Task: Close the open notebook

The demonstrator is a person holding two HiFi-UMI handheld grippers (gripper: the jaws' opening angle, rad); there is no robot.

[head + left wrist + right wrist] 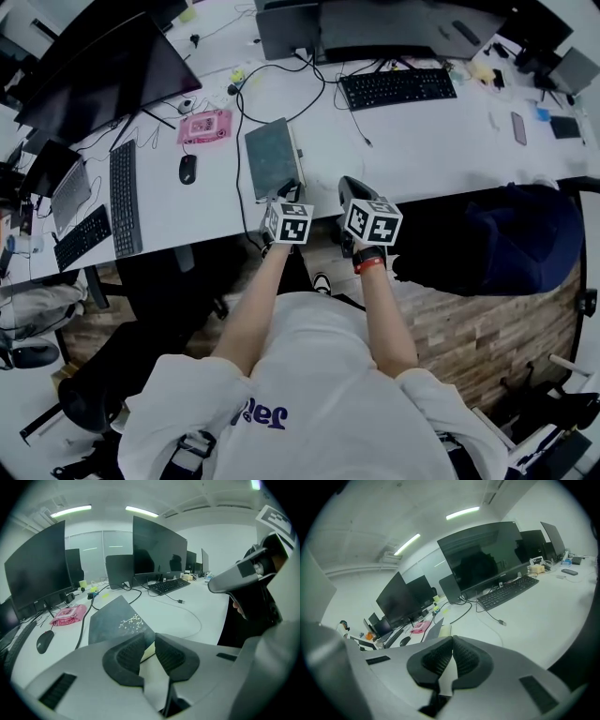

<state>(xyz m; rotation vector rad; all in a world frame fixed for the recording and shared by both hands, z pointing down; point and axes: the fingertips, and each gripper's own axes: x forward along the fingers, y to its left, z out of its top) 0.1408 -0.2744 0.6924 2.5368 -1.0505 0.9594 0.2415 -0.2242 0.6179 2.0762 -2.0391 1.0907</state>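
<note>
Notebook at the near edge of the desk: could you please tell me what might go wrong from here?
1. The notebook lies close to the desk's near edge; a pull toward the person might slide it off.
2. A black cable runs along its left side; the left gripper, open and empty, could snag it.
3. Its grey cover looks tilted above the pages; a nudge might tip it open, not shut.

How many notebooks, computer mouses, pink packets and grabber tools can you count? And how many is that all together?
Notebook: 1
Computer mouse: 1
Pink packet: 1
Tools: 2, the left tool and the right tool
Total: 5
</note>
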